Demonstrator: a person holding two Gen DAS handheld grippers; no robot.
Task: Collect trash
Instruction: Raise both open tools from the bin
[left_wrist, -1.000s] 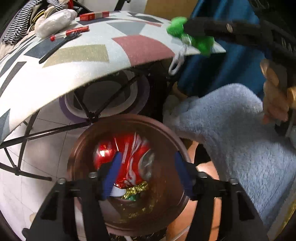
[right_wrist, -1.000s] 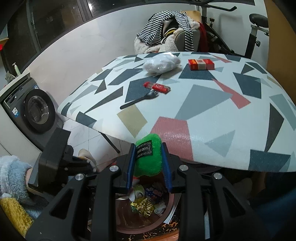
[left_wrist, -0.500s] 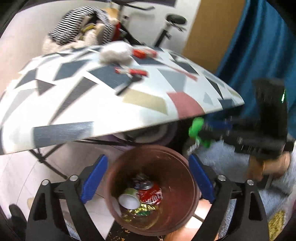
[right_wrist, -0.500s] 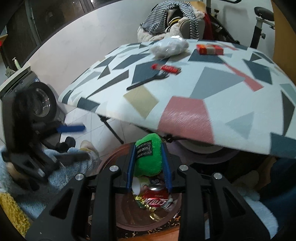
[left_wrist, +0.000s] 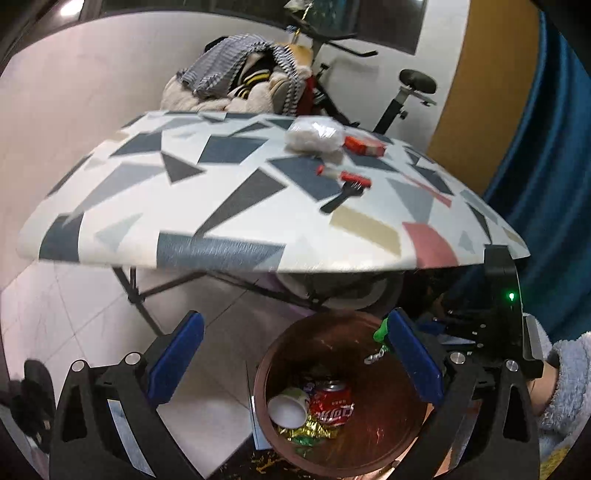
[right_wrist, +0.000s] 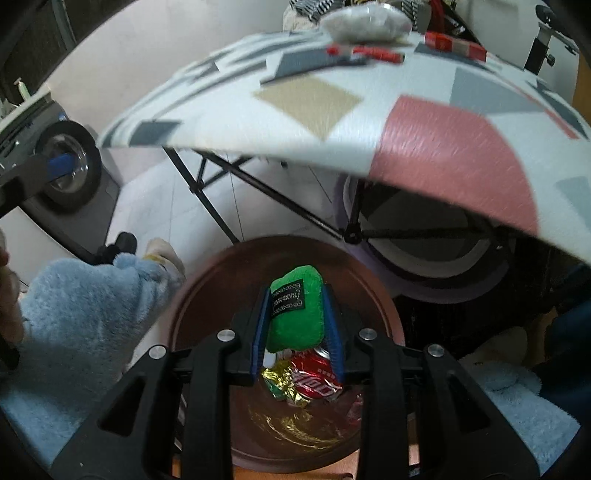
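The left tongs (left_wrist: 295, 365) were spreading wide with nothing between them, hanging over the floor beside the brown bin (left_wrist: 369, 325). In the bin lay a white cup (left_wrist: 286, 406), a red can (left_wrist: 332, 408) and gold foil (left_wrist: 310, 432). The right tongs (right_wrist: 296, 325) were clamped narrow on a green plush scrap (right_wrist: 295, 317), directly above the bin's mouth, below the edge of the patterned table (right_wrist: 332, 110).

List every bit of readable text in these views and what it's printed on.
None reads clearly.
Red can in the brown bin: white lettering, too blurred.
Black label on green plush: pale print, too small.
Red box on table: nothing legible.
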